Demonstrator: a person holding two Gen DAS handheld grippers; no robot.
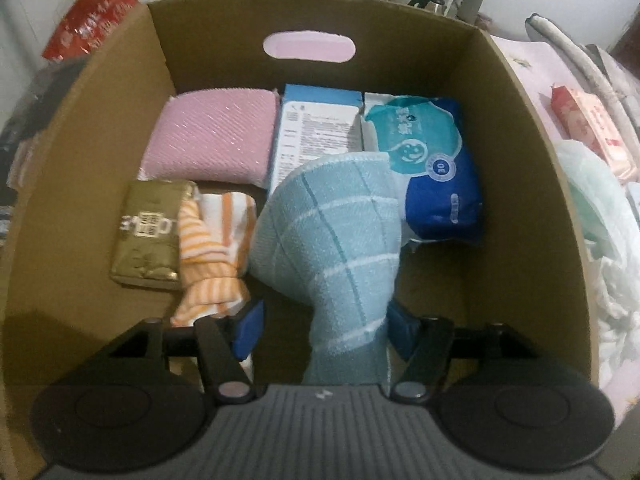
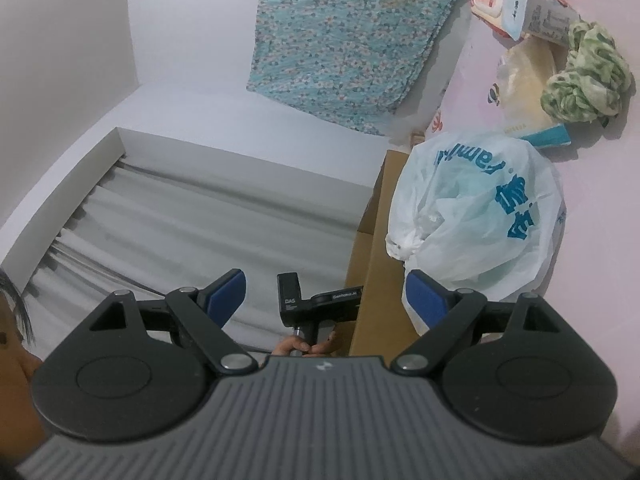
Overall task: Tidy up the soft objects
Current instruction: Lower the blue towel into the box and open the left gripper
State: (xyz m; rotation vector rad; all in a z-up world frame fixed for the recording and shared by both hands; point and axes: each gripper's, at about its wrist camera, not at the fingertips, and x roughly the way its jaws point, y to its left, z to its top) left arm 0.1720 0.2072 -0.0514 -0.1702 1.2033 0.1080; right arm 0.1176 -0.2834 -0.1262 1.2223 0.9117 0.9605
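Left tongs (image 1: 320,330) half open; blue checked towel (image 1: 336,240) lies loose between them, draped into the cardboard box (image 1: 520,160), centre toward 6 o'clock. Lift straight out, don't snag cloth. Right tongs (image 2: 326,298) wide open, empty, plastic bag (image 2: 476,216) at 2 o'clock.

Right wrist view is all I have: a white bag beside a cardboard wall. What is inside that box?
Observer: The left wrist view looks into the cardboard box: a pink pad, a white-and-blue carton and a blue pack line its far wall.
Operator: Is the left gripper gripping anything?
Observer: No. The left gripper is open, with a light blue checked towel lying between its fingers.
Operator: What lies beside the towel?
Observer: A gold pack and an orange striped cloth, to its left in that view.
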